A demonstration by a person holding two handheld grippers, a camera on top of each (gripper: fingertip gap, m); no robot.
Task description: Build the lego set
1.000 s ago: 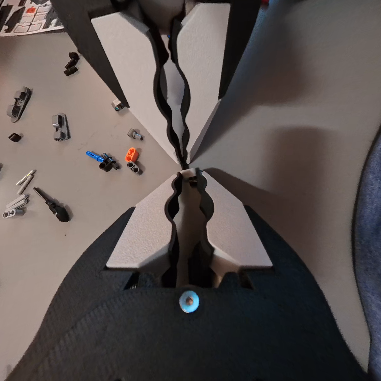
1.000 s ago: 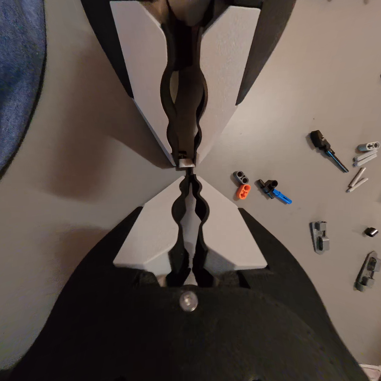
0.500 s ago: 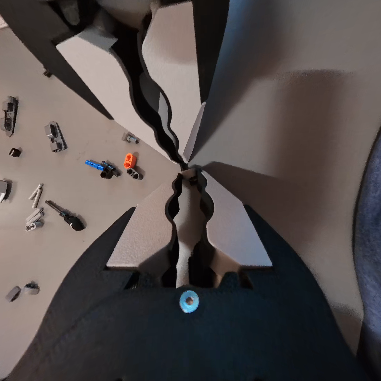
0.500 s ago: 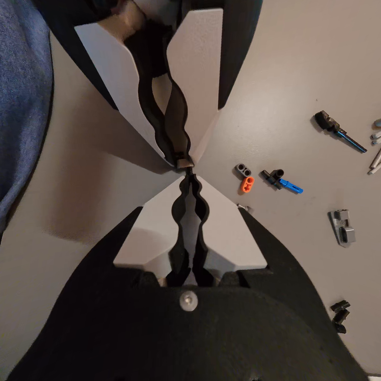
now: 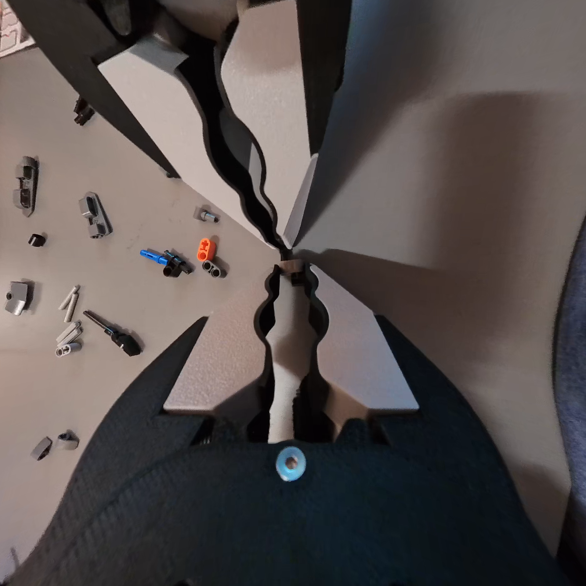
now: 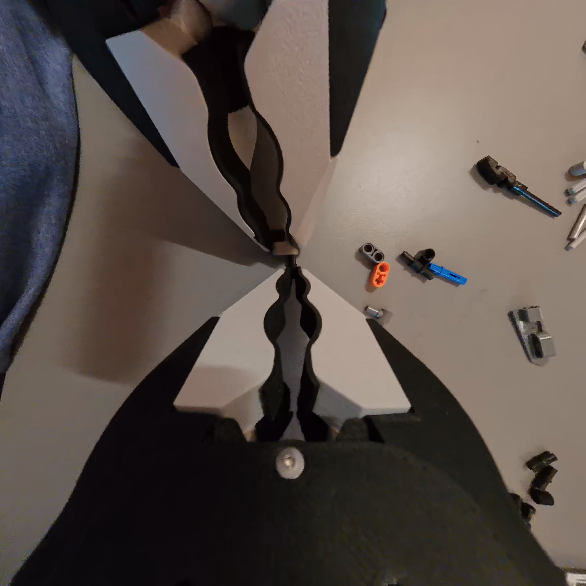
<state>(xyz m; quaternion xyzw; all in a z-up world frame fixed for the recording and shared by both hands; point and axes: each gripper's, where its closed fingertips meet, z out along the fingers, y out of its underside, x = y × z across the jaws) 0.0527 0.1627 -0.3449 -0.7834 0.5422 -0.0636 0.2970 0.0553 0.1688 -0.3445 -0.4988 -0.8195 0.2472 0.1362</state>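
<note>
Tip to tip above the grey table [image 5: 444,190], my left gripper [image 5: 291,269] is clamped on a small grey piece [image 5: 291,265] at frame centre, my right gripper [image 6: 291,268] on a thin black pin [image 6: 290,260]. Loose parts lie left: orange connector [image 5: 205,249], blue pin [image 5: 153,256]. Blue fabric [image 6: 28,158] edges the frame. The opposing gripper has tilted more than a second ago.

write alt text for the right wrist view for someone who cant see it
The right gripper and left gripper meet tip to tip above a grey table, pressing a small grey lego piece and a black pin together. Loose parts lie right, including an orange connector.
</note>
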